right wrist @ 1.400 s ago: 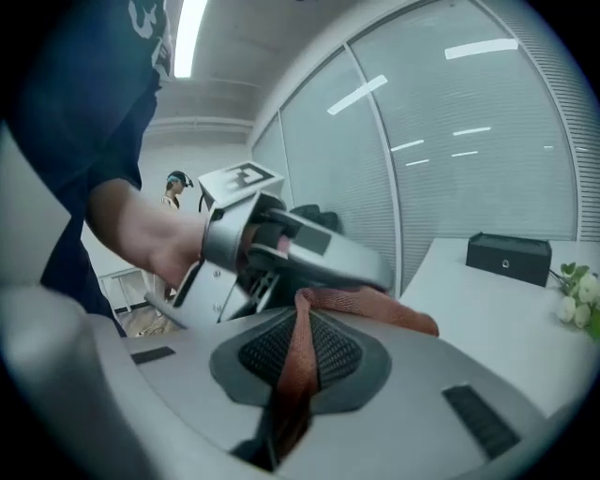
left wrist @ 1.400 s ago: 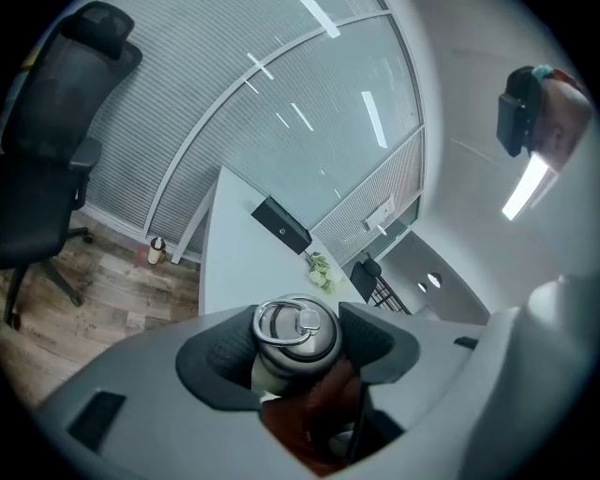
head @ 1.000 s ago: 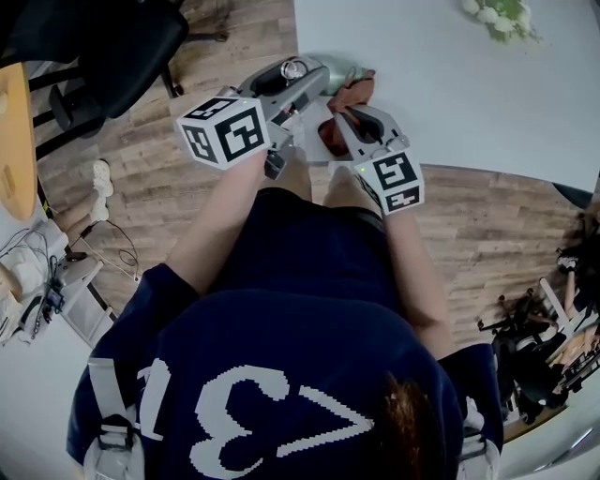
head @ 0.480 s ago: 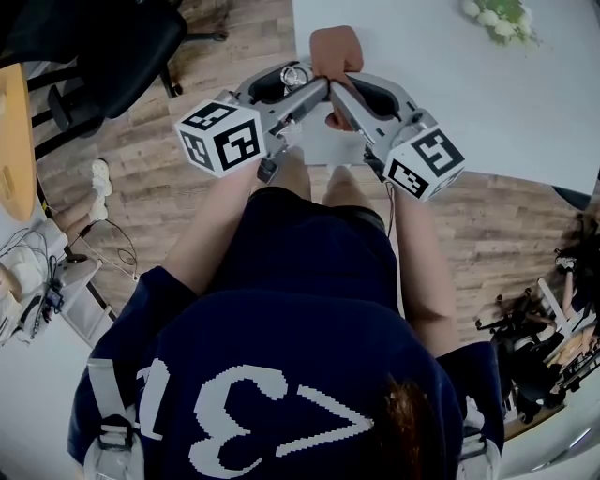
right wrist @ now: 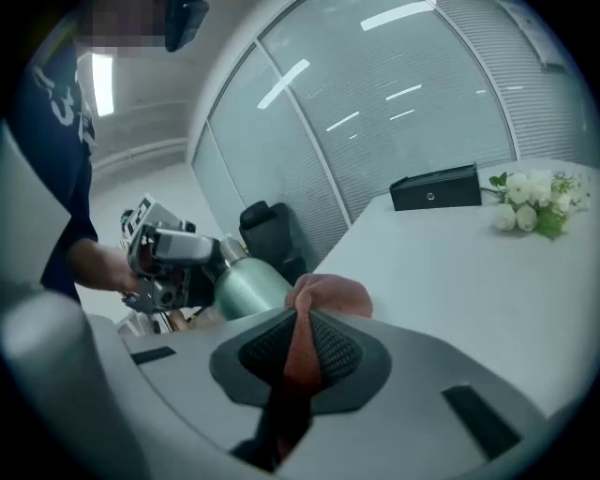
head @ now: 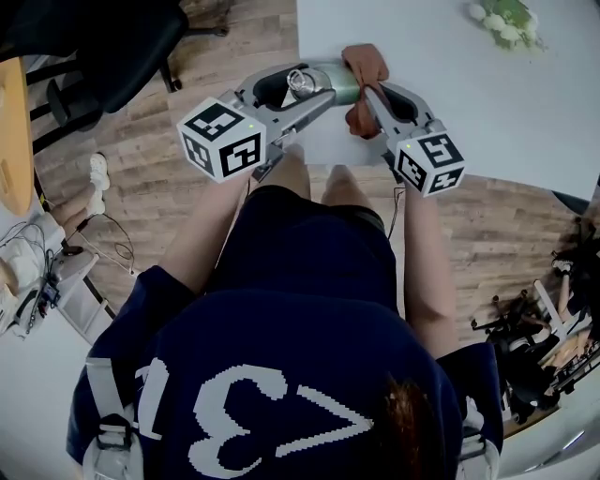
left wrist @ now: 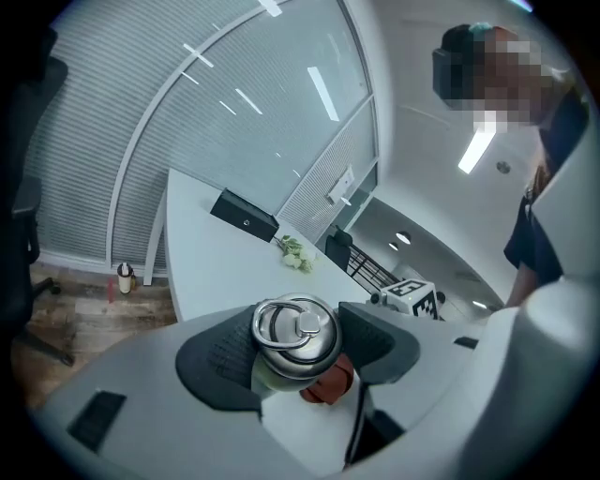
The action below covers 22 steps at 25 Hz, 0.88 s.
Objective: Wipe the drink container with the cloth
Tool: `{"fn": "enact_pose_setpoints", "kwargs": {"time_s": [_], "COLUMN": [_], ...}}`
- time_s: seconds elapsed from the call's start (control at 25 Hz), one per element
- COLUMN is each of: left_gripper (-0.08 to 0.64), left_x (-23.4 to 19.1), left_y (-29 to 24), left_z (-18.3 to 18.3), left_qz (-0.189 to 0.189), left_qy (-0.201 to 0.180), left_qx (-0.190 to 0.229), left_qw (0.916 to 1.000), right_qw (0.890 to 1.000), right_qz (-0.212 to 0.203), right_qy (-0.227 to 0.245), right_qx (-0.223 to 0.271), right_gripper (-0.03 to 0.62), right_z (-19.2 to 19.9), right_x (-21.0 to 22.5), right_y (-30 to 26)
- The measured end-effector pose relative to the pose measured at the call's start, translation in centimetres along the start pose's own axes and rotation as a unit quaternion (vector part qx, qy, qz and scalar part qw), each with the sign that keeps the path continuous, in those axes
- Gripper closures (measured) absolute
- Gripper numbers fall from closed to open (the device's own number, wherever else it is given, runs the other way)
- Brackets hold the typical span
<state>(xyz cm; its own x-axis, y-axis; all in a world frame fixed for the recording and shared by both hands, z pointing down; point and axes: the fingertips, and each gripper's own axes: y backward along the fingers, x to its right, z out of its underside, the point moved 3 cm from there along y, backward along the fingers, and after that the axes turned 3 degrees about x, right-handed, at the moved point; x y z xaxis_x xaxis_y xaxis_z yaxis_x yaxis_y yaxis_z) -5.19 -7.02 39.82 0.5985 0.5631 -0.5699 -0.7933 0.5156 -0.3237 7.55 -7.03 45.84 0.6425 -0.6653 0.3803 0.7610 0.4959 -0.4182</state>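
A pale green metal drink container (head: 337, 82) with a steel ring cap (left wrist: 295, 330) lies on its side in the air over the near edge of the white table (head: 487, 103). My left gripper (head: 302, 87) is shut on its cap end. My right gripper (head: 368, 86) is shut on a rust-brown cloth (head: 364, 73), which is bunched against the container's body (right wrist: 246, 284). In the right gripper view the cloth (right wrist: 309, 328) is pinched between the black pads and hangs down behind them. In the left gripper view a bit of the cloth (left wrist: 328, 382) shows under the cap.
White flowers (head: 502, 16) lie at the table's far right, and a black box (right wrist: 434, 189) stands beyond them. A black office chair (head: 103, 52) is on the wood floor at left. My legs are just below the grippers.
Both grippers have risen toward the table edge. The right gripper swung the cloth from under the container up and over its body, ending on the container's right side.
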Motion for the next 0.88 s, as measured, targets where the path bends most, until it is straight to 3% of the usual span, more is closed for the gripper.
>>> {"fn": "enact_pose_setpoints", "kwargs": {"time_s": [0.16,0.32,0.4,0.56,0.76,0.88], "left_gripper": [0.287,0.287,0.287,0.287,0.287,0.287], "left_x": [0.7,1.1,1.3,1.7,2.4,2.3], "left_y": [-0.2,-0.5,-0.6,-0.3,-0.7,-0.7], "left_z": [0.2,0.3,0.3,0.4,0.6,0.5], "left_qz": [0.024,0.043,0.050,0.059,0.070,0.052], "left_qy": [-0.052,-0.085,-0.096,-0.118,-0.147,-0.126], "left_qx": [-0.024,-0.039,-0.045,-0.051,-0.053,-0.040], "left_qw": [0.9981,0.9947,0.9932,0.9899,0.9853,0.9899], "right_qw": [0.994,0.977,0.972,0.979,0.994,0.996], "right_qz": [-0.095,-0.201,-0.227,-0.198,-0.106,-0.087], "right_qy": [-0.042,-0.031,-0.014,0.001,-0.015,-0.008], "right_qx": [0.038,0.057,0.053,0.047,0.027,0.011], "right_gripper": [0.543,0.543,0.544,0.545,0.545,0.545], "right_z": [-3.1,-6.5,-7.2,-6.2,-3.1,-2.0], "right_x": [-2.6,-5.6,-6.5,-5.7,-1.7,-1.1], "right_y": [-0.3,-0.8,-0.9,-1.0,-0.3,-0.2]}}
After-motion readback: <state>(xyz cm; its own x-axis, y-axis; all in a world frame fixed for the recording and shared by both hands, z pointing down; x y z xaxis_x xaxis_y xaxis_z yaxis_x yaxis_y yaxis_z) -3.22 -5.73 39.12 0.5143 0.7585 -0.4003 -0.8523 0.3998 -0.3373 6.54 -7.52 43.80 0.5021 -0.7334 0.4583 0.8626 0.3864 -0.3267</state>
